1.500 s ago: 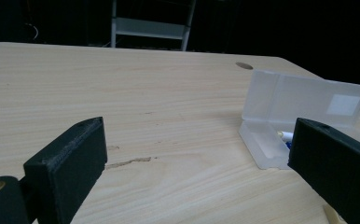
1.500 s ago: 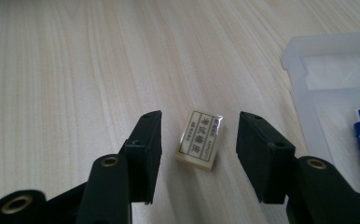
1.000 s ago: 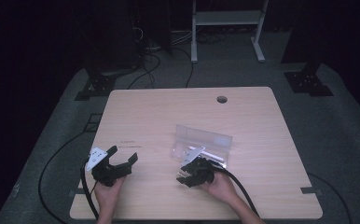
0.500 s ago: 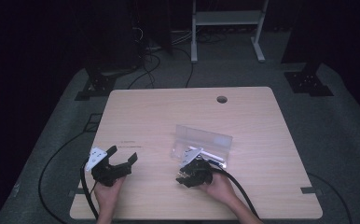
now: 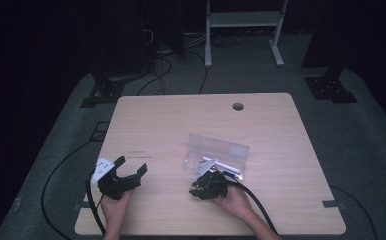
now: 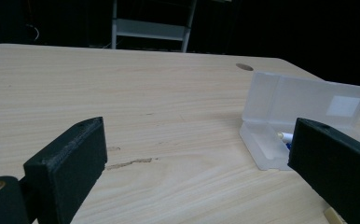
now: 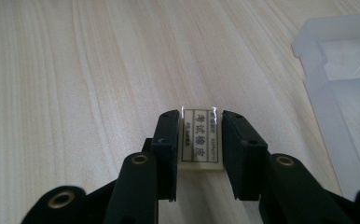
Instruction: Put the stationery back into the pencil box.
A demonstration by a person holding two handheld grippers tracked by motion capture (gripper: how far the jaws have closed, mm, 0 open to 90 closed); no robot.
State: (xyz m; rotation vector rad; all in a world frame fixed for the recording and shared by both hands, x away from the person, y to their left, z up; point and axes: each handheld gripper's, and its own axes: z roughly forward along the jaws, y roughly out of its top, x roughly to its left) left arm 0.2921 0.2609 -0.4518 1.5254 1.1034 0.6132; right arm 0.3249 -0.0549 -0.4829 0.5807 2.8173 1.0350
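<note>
We judge the pick nearly made: right gripper [image 7: 199, 140], jaws just closing, clamps the eraser [image 7: 200, 138] on the counter [image 5: 156, 125]. Open case [image 5: 220, 152] awaits it; left gripper [image 5: 126, 170] spread, idle.

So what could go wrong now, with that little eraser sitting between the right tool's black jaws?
The right tool has just been closing on the eraser, which lies flat on the table. Risks:
1. The jaws hold only its side edges, so it might slip or twist when lifted.
2. The open plastic case stands close by, and a careless swing could knock it.

Pen [image 6: 285, 137] in case [image 6: 304, 100] mostly hidden.
</note>
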